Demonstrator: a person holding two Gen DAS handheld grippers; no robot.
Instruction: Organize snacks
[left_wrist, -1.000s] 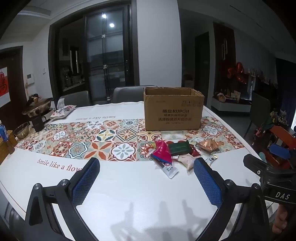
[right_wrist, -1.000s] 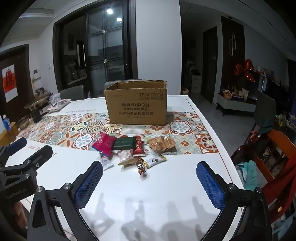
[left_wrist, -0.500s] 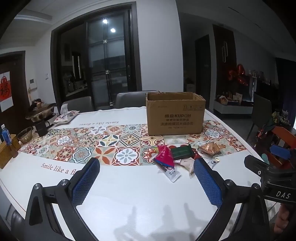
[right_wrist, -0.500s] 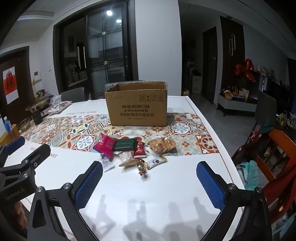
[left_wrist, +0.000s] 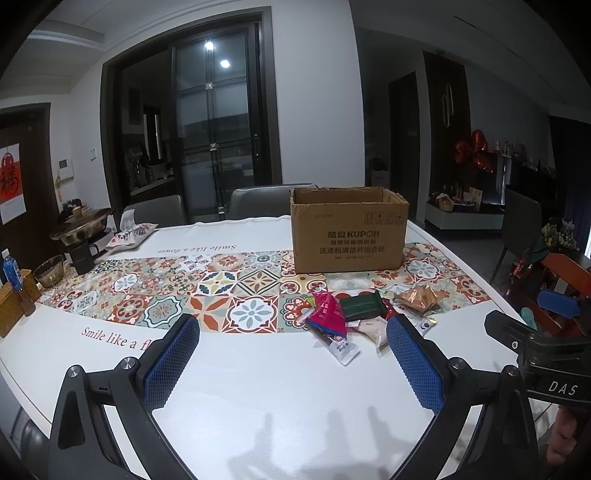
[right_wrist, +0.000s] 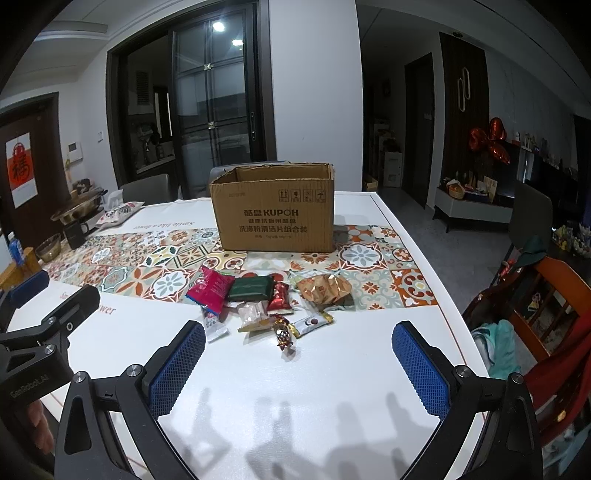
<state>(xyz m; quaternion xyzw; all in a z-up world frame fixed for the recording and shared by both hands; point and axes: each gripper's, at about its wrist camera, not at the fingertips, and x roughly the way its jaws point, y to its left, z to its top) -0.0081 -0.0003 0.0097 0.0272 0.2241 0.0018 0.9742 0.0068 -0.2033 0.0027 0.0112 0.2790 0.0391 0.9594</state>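
Note:
An open cardboard box (left_wrist: 349, 230) (right_wrist: 275, 208) stands on the patterned runner. In front of it lies a loose heap of snacks: a pink-red packet (right_wrist: 210, 286) (left_wrist: 327, 314), a dark green packet (right_wrist: 251, 288) (left_wrist: 362, 304), a gold-wrapped packet (right_wrist: 323, 288) (left_wrist: 419, 297), a small red candy (right_wrist: 280, 299) and several small wrappers (right_wrist: 282, 332). My left gripper (left_wrist: 291, 354) is open and empty, short of the heap and to its left. My right gripper (right_wrist: 299, 354) is open and empty, just short of the heap.
The white table (right_wrist: 332, 387) has its right edge near an orange chair (right_wrist: 554, 295). At the far left stand a pot (left_wrist: 81, 225), a bowl (left_wrist: 50, 271), a basket (left_wrist: 11, 302) and a tissue pack (left_wrist: 131, 232). Grey chairs (left_wrist: 258, 201) stand behind the table.
Both grippers have tilted slightly, so the box and snacks sit lower in each view. Nothing on the table has moved and both grippers stay open.

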